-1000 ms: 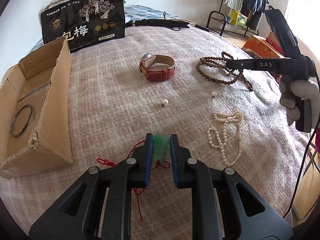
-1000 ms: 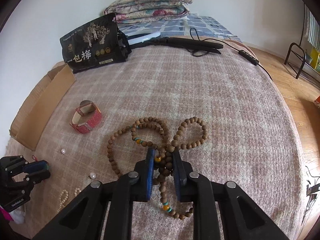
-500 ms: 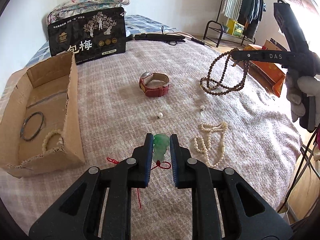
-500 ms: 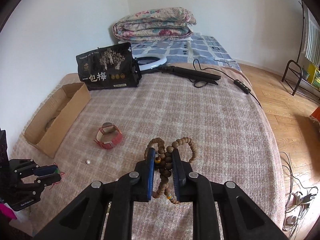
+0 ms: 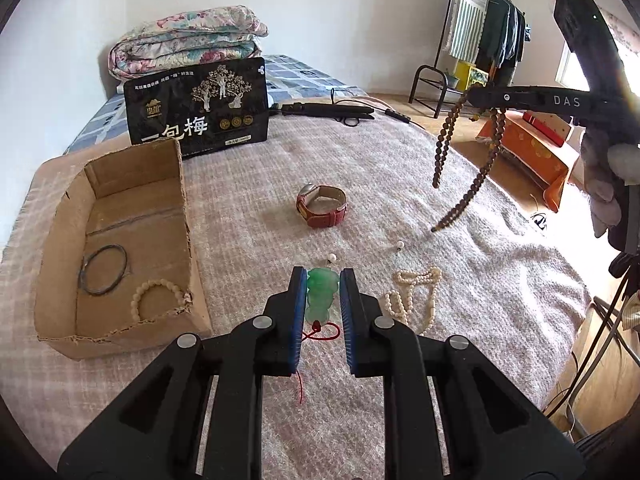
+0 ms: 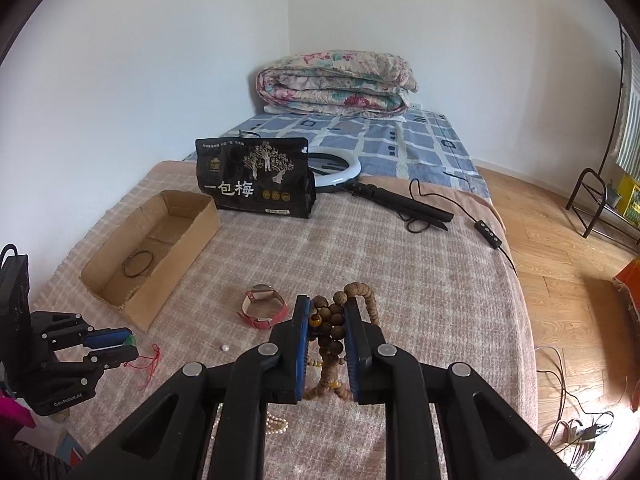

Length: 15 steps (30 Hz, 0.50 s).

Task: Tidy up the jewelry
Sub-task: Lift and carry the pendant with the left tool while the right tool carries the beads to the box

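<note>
Bedroom, pink checked blanket (image 5: 400, 168) serving as worktop. Both grippers have been rising over the last second: left gripper (image 5: 322, 300) is clamping the green jade pendant (image 5: 320, 292), now lifted, red cord trailing; right gripper (image 6: 326, 334) is pinching the brown bead necklace (image 5: 444, 144), now hanging clear of the blanket, probably fully. Both are likely heading to the cardboard box (image 5: 188, 216), already holding two bracelets. Watch (image 5: 322, 206), pearl strand (image 5: 412, 296), loose pearls are waiting.
</note>
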Each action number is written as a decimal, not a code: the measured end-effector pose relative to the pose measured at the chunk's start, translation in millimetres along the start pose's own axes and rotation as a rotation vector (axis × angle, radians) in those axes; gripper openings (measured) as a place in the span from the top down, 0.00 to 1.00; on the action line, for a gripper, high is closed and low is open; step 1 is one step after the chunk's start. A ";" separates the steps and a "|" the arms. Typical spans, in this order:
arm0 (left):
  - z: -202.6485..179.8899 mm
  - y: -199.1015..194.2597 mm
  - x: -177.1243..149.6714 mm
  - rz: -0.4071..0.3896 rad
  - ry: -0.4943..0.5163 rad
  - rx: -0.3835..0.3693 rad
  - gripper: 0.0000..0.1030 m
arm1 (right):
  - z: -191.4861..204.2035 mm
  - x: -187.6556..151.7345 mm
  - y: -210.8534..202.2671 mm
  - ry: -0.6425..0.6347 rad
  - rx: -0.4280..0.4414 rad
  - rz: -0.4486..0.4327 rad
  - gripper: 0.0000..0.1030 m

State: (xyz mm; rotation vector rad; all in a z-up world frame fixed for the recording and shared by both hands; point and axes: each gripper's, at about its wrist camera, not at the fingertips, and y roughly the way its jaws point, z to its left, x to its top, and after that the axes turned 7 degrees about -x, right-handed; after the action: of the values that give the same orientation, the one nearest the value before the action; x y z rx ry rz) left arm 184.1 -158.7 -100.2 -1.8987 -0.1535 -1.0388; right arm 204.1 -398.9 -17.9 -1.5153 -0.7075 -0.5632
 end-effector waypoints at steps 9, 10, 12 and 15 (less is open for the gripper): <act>13.1 -31.5 9.6 -0.037 -0.011 0.031 0.85 | 33.4 28.9 -25.8 -0.064 0.026 -0.044 0.86; 16.7 -34.8 11.2 -0.041 -0.015 0.035 0.85 | 37.2 32.5 -27.1 -0.069 0.030 -0.049 0.86; 24.1 -42.7 13.7 -0.051 -0.019 0.049 0.85 | 44.9 41.5 -29.4 -0.075 0.043 -0.060 0.86; 37.8 -53.9 16.6 -0.066 -0.031 0.074 0.85 | 58.3 55.3 -31.6 -0.083 0.064 -0.077 0.86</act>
State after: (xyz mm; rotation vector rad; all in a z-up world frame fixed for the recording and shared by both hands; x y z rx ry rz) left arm 190.6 -104.4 -60.0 -1.8538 -0.2705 -1.0346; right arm 215.3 -335.5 39.6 -1.4630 -0.8433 -0.5329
